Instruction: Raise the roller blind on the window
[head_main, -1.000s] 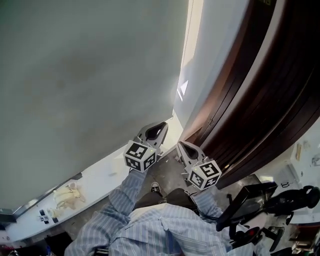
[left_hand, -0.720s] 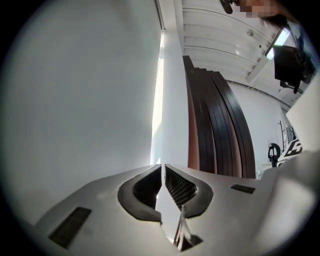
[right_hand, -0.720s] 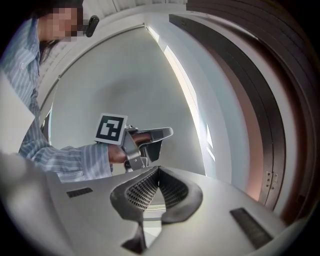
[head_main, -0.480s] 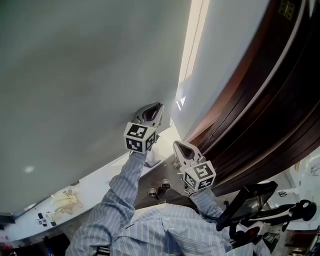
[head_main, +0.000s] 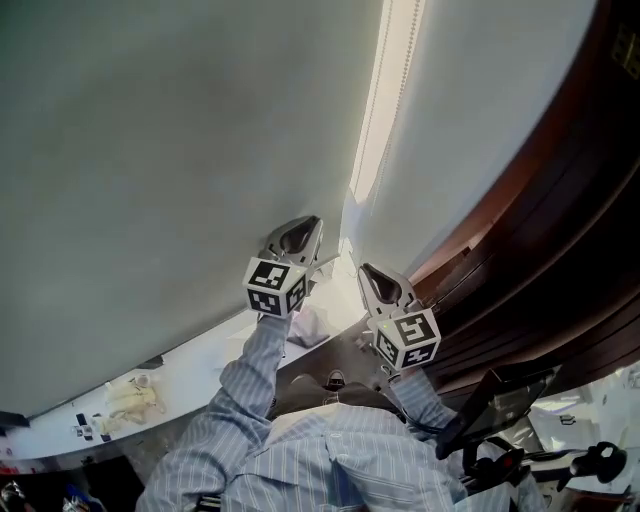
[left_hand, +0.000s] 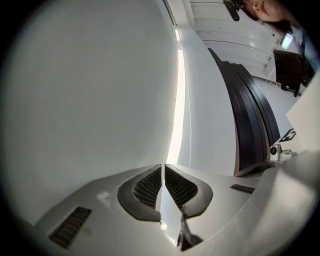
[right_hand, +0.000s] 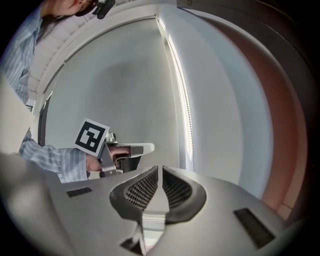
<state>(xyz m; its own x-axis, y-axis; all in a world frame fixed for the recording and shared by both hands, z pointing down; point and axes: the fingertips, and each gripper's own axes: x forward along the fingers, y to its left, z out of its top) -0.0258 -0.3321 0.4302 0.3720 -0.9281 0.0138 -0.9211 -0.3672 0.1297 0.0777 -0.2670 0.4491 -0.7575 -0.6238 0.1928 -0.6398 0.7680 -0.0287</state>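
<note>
While the roller blind (head_main: 180, 150) hangs down to the white window sill (head_main: 200, 365), a flat grey sheet filling the left and top of my head view, I hold both grippers up near its lower right edge. A bright strip of daylight runs along that edge, and the bead chain (head_main: 395, 90) hangs in it. My left gripper (head_main: 303, 232) points up in front of the blind's fabric just left of the strip. Its jaws are drawn together to a hairline slit, and I cannot tell whether anything sits in it. My right gripper (head_main: 372, 277) is just beside it, lower and to the right, below the foot of the strip. It is clenched with nothing between its jaws, and the two grippers are not touching. Dark wood panelling (head_main: 540, 250) curves down the right side. A pale crumpled cloth (head_main: 130, 395) lies on the sill, well to the left.
</note>
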